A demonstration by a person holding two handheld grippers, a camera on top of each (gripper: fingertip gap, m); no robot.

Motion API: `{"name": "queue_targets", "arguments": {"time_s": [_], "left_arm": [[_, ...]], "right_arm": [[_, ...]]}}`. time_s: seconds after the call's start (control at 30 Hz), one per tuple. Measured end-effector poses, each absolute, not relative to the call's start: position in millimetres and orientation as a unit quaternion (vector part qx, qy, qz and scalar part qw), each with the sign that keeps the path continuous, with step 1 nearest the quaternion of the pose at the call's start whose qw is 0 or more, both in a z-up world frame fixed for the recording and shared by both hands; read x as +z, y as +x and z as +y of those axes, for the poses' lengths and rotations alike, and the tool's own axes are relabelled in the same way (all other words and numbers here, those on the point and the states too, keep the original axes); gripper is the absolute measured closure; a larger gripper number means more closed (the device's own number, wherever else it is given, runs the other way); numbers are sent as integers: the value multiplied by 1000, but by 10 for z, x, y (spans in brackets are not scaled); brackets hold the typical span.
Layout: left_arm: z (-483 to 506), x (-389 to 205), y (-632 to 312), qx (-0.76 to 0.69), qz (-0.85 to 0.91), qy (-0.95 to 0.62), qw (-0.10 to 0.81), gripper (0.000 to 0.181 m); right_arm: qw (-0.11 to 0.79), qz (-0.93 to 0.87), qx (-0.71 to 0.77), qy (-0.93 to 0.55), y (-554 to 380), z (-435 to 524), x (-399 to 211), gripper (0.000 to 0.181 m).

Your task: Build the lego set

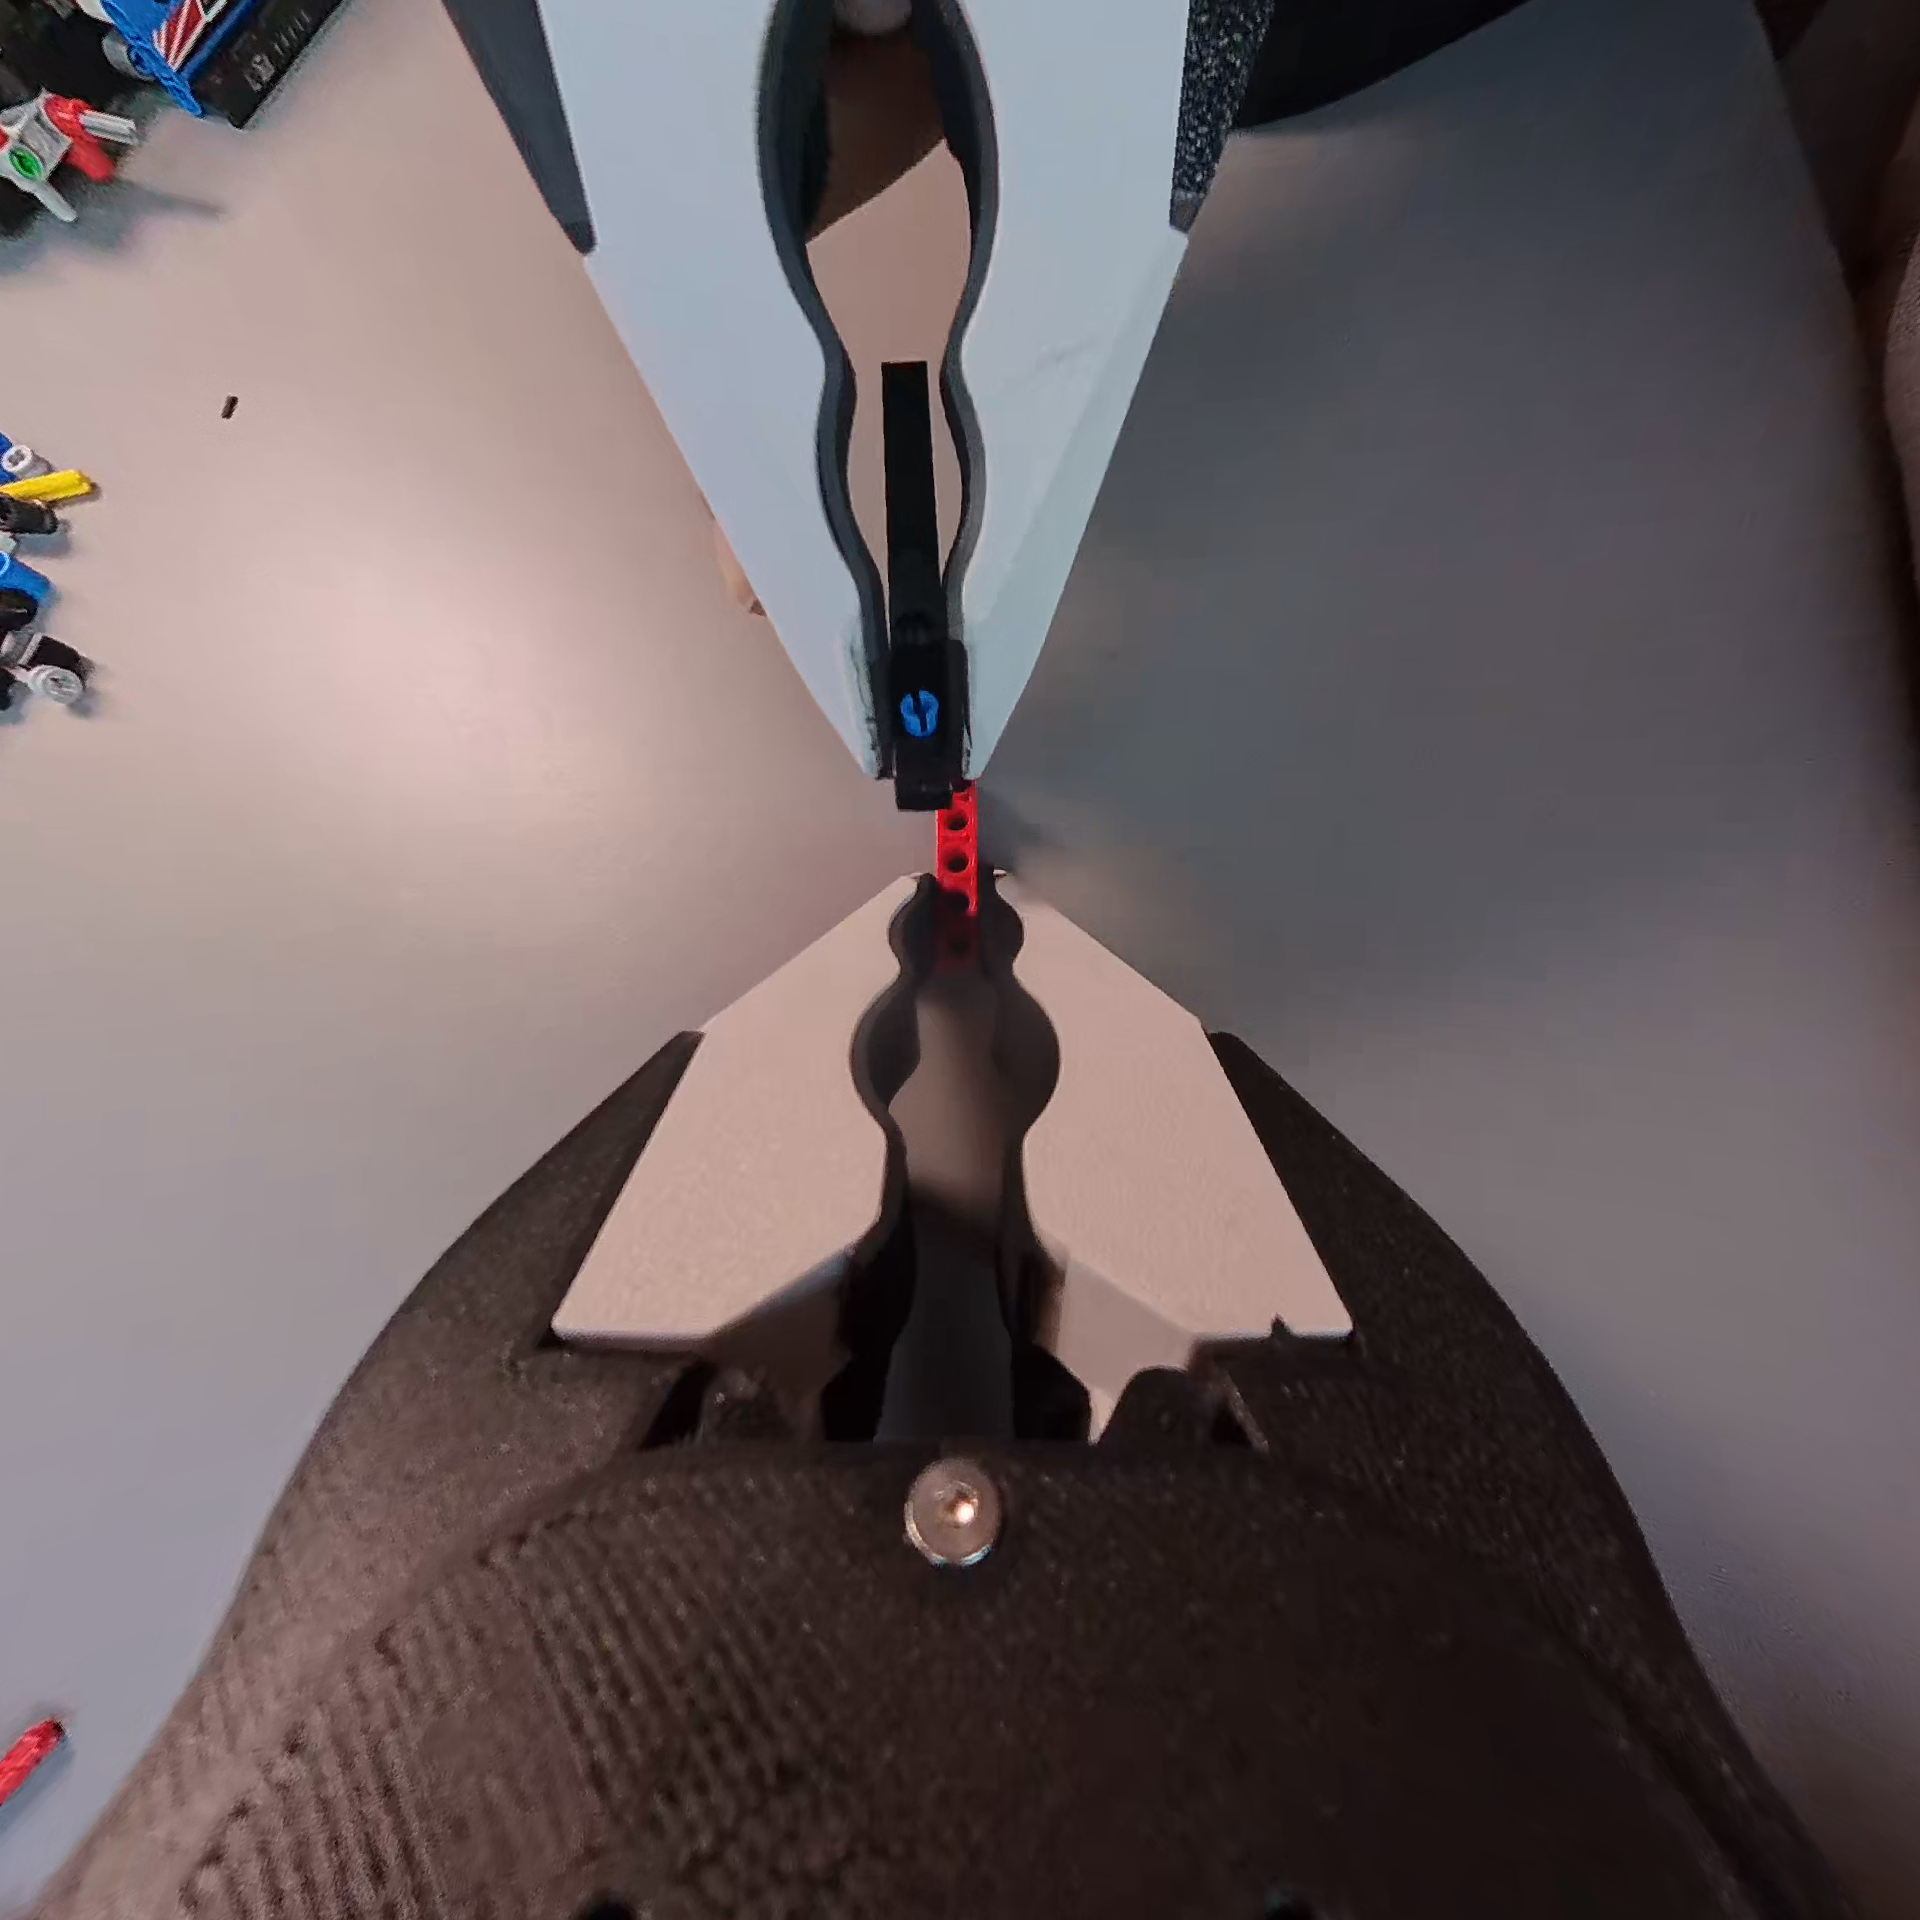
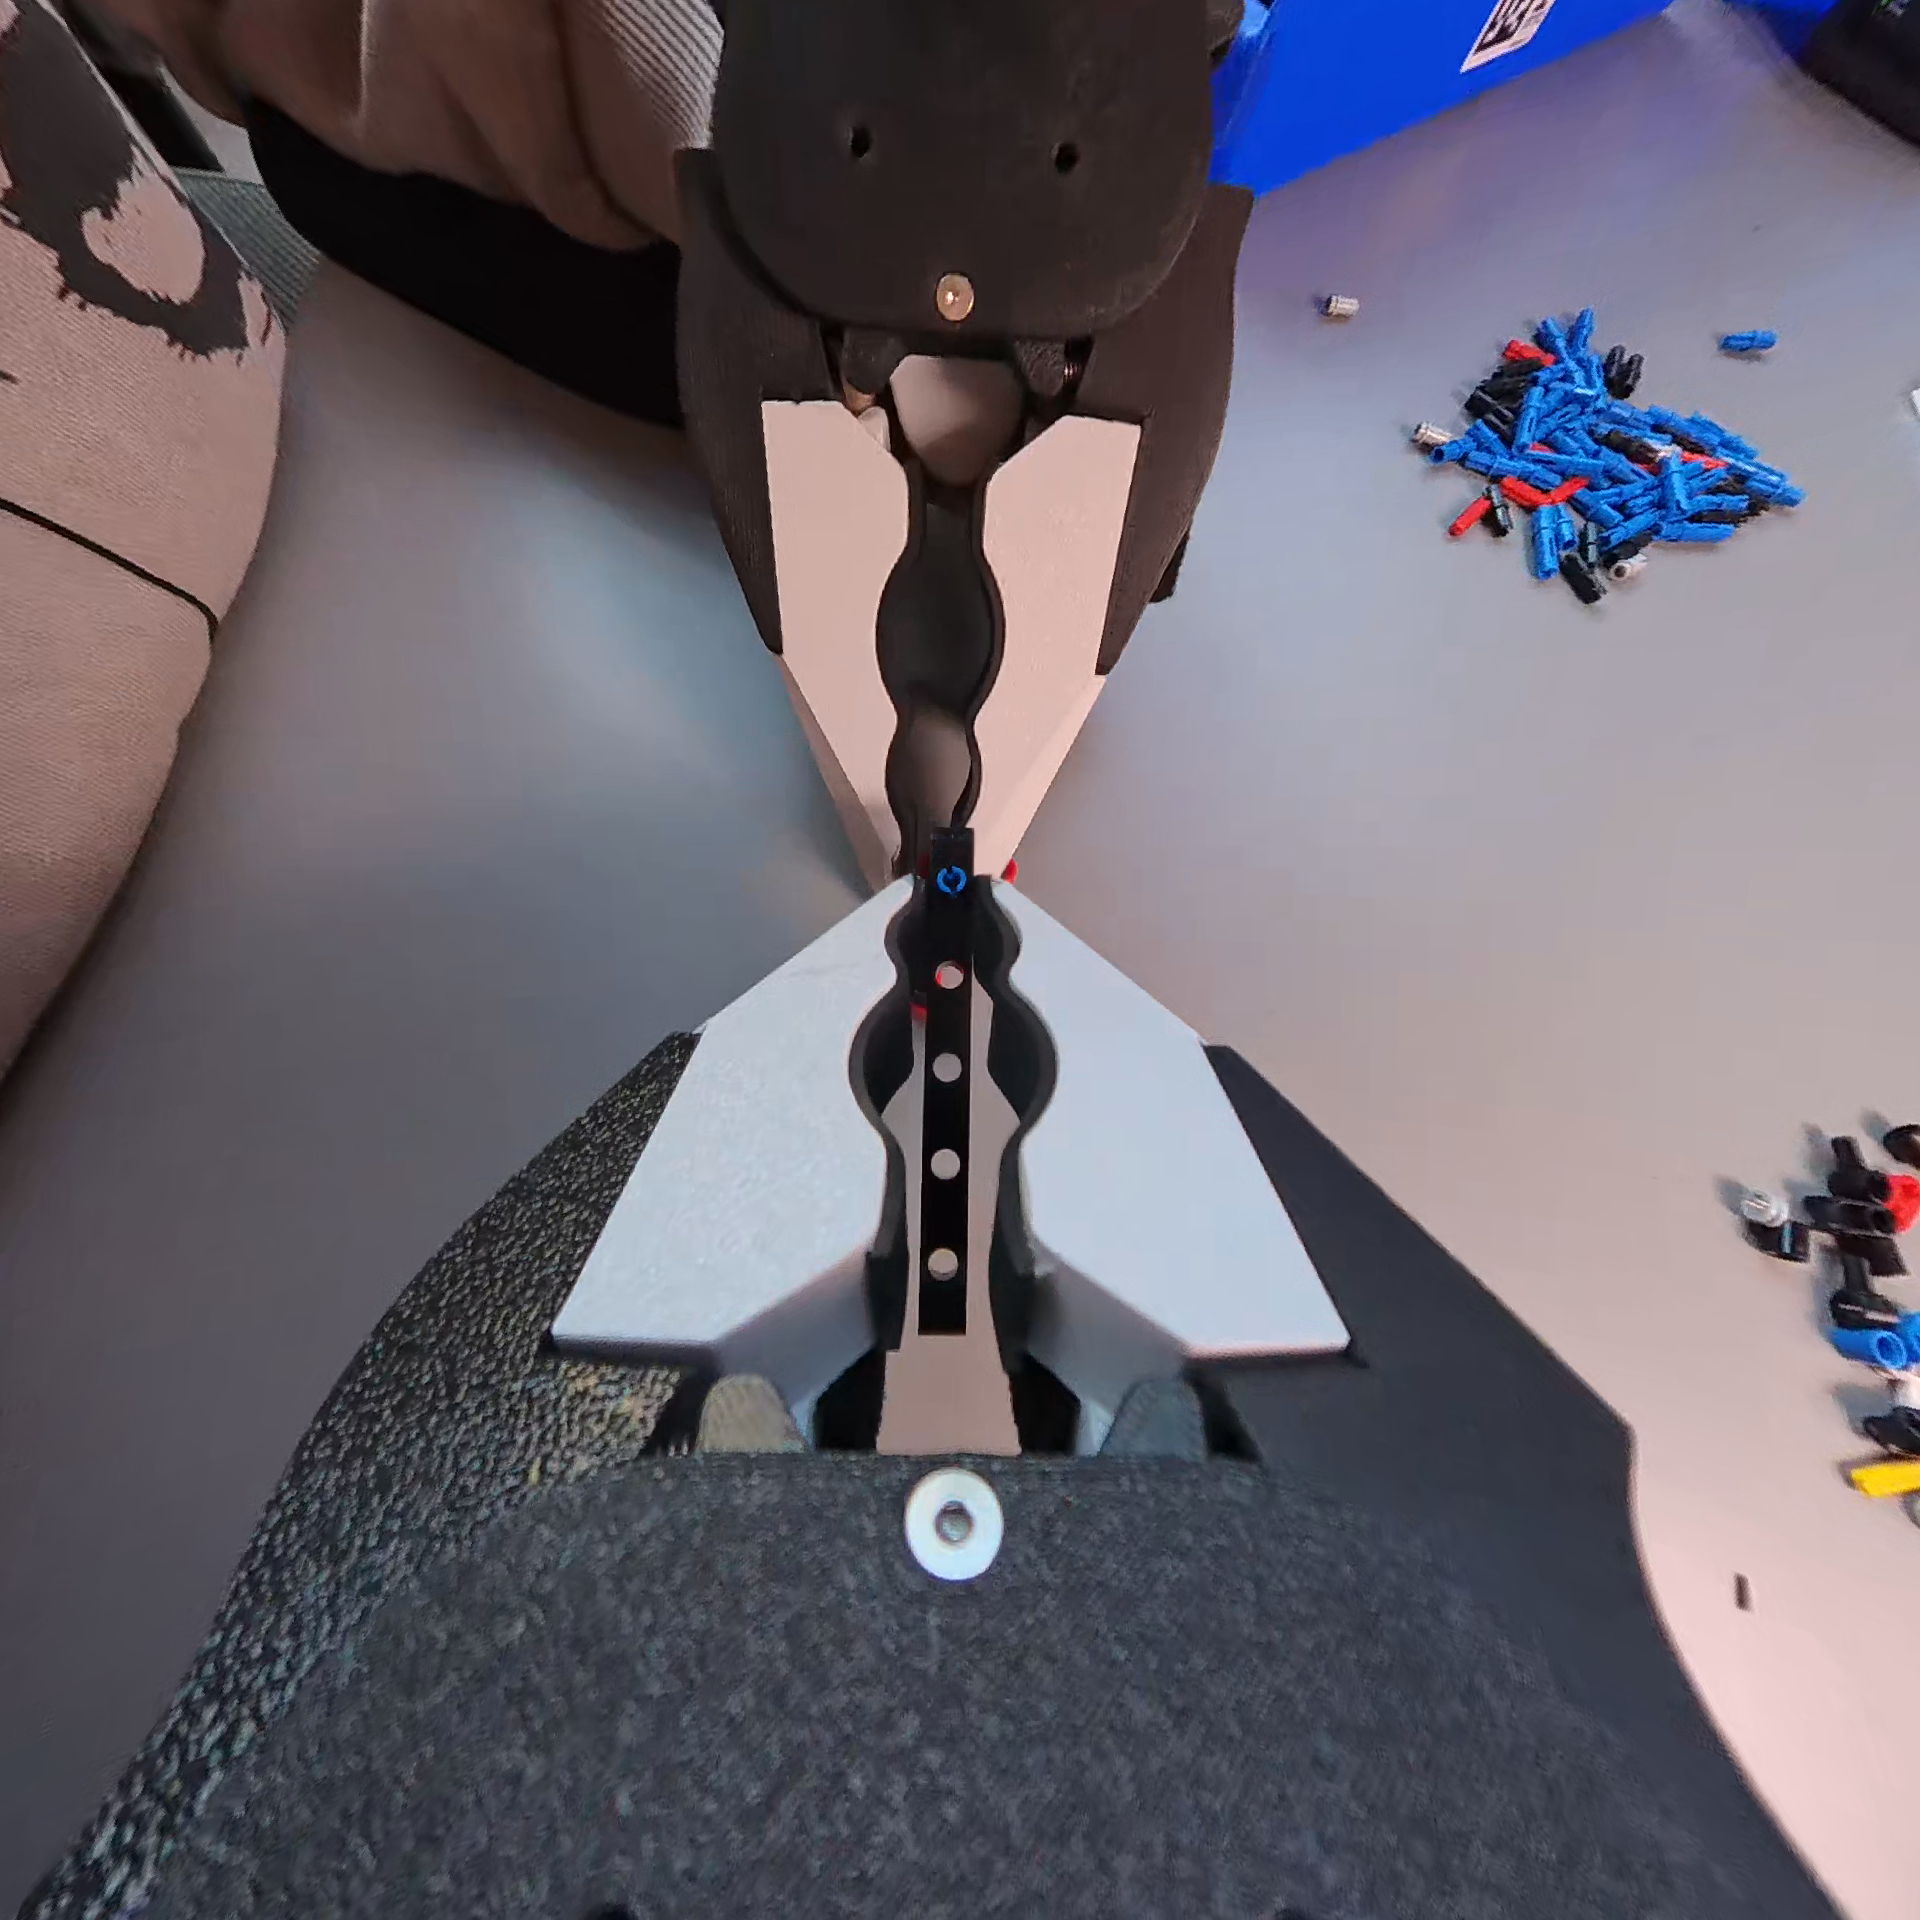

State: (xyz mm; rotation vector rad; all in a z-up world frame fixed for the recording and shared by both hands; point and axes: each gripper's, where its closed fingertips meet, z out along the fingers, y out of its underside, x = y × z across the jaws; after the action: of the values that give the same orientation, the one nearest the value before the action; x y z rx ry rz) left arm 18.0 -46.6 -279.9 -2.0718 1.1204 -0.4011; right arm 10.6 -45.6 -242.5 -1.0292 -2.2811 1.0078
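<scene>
We hold a red holed beam (image 1: 957,852) pinched in the left gripper (image 1: 956,894); the right gripper (image 2: 948,904) clamps a black holed beam (image 2: 945,1122) carrying a blue pin (image 2: 951,881); tip to tip above the grey table (image 1: 416,727), we judge the joining step underway; next, the pin must line up with a red hole.

My left tongs (image 1: 956,894) and right tongs (image 2: 951,894) meet tip to tip above the table (image 1: 416,831). A beam (image 2: 945,1143) lies between my right fingers, its pin (image 2: 951,880) at the tips. A second beam (image 1: 957,847) sits in my left fingers, touching the first. A pile of pins (image 2: 1610,468) lies far right, loose parts (image 2: 1860,1236) nearer me.
</scene>
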Motion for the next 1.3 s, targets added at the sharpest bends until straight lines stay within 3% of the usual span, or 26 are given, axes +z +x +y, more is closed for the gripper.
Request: {"name": "queue_targets", "arguments": {"time_s": [0.67, 0.83, 1.3], "left_arm": [[-460, -2791, 171, -146, 430, -805, 382, 174], [-471, -2779, 98, -145, 424, -806, 386, 161], [-491, -2609, -60, -189, 386, -806, 407, 156]], "right_arm": [[174, -821, 369, -400, 83, -491, -2612, 175], [173, -825, 360, -399, 76, -494, -2641, 175], [176, -811, 370, -416, -59, -496, -2574, 175]]}}
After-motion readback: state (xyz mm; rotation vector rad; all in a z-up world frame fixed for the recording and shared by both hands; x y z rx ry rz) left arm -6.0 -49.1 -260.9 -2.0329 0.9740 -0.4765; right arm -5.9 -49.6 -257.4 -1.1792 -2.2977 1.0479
